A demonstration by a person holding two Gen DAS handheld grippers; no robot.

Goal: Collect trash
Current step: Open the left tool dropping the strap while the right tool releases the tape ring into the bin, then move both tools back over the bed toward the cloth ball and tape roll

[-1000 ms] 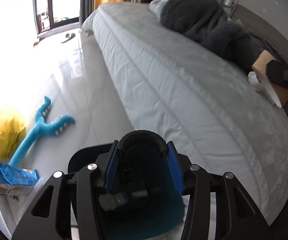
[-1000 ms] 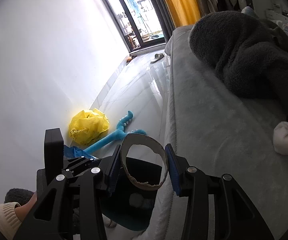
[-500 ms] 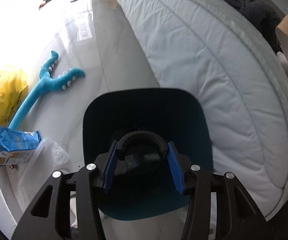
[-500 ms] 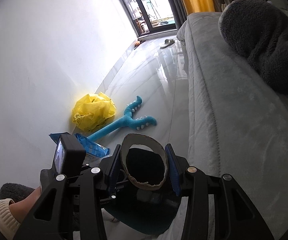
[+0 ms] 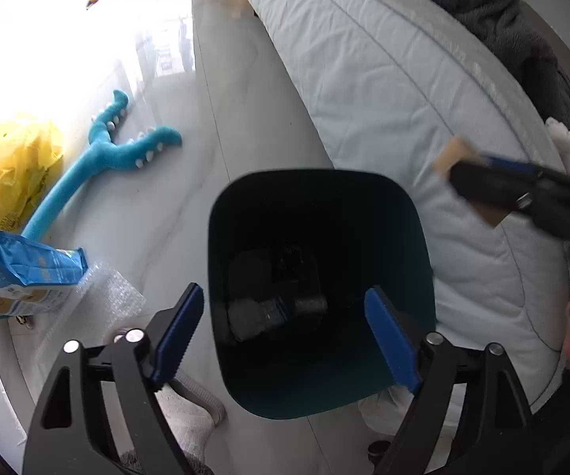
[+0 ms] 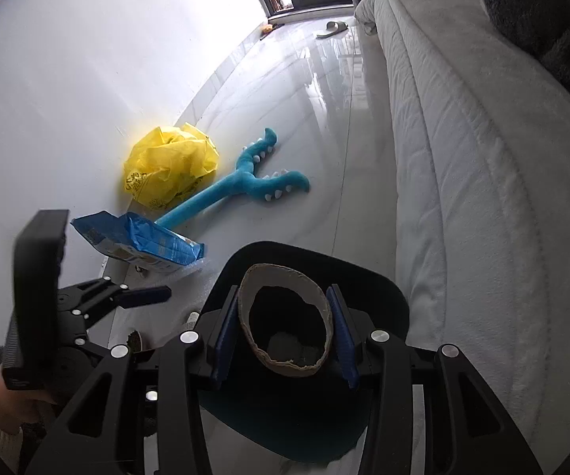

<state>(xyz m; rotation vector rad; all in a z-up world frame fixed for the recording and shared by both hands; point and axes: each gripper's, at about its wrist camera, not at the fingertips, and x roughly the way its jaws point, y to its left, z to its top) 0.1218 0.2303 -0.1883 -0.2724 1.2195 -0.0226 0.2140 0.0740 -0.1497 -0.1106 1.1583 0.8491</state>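
Cardboard tube (image 6: pixel 285 320), squashed to an oval with a ragged rim, sits clamped between the blue pads of the right gripper (image 6: pixel 284 334), above the mouth of a dark teal plastic bin (image 5: pixel 415 213) with rounded corners. Crumpled trash (image 5: pixel 273 308) lies at its bottom. The left gripper (image 5: pixel 285 332) hangs over the same opening, its jaws having just swung apart, nothing between them. On the glossy marble floor (image 5: pixel 245 91) lie a blue plush toy (image 5: pixel 103 158), a crinkled yellow plastic bag (image 6: pixel 170 166), a blue packet (image 6: pixel 142 241) and bubble wrap (image 5: pixel 107 293). A quilted mattress (image 5: pixel 384 79) flanks the bin.
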